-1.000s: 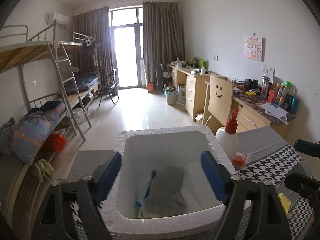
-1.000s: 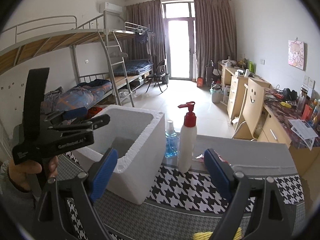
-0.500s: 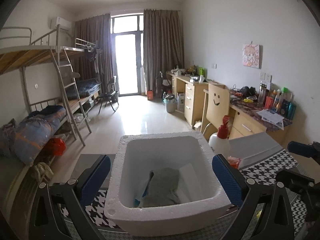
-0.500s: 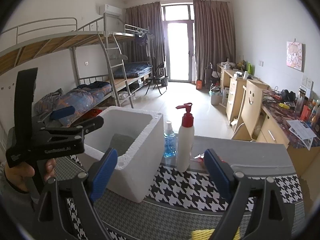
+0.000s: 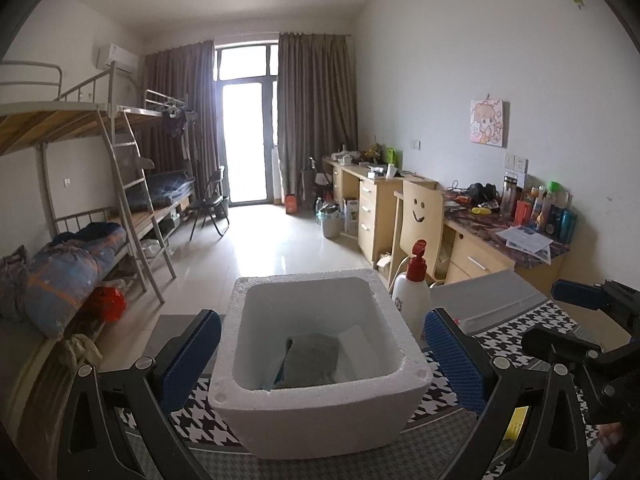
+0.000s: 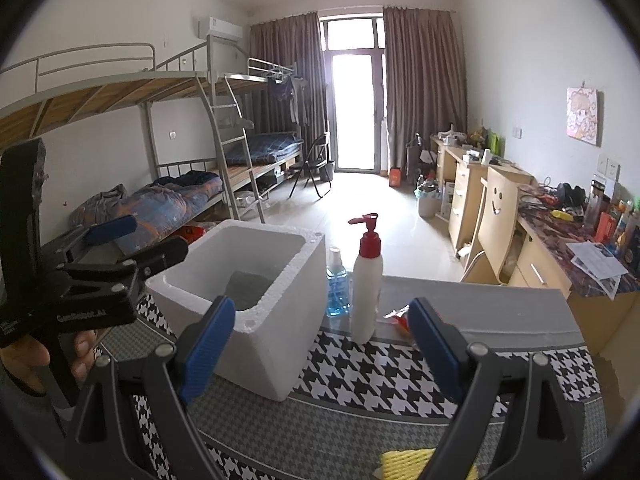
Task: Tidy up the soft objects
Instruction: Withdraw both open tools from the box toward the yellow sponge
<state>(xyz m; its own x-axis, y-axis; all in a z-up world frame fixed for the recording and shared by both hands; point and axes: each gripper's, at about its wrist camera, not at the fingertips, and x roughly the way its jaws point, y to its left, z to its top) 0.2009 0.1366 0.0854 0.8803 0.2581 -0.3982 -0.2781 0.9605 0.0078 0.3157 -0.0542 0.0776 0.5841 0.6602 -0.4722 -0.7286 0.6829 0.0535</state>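
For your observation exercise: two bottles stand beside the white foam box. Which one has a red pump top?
The taller white bottle, standing farther from the foam box. The other bottle is small, clear, filled with blue liquid, and has no red pump.

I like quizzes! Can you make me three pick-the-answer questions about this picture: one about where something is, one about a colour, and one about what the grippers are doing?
1. Where is the grey cloth?
A. inside the white foam box
B. on the floor
C. on the chair

2. What colour is the pump on the white bottle?
A. green
B. red
C. yellow

3. What is the left gripper doing?
A. squeezing the bottle
B. holding the cloth
C. open, holding nothing

Answers:
1 A, the cloth lies at the box's bottom.
2 B, its pump top is red.
3 C, its blue pads stand wide on either side of the box, holding nothing.
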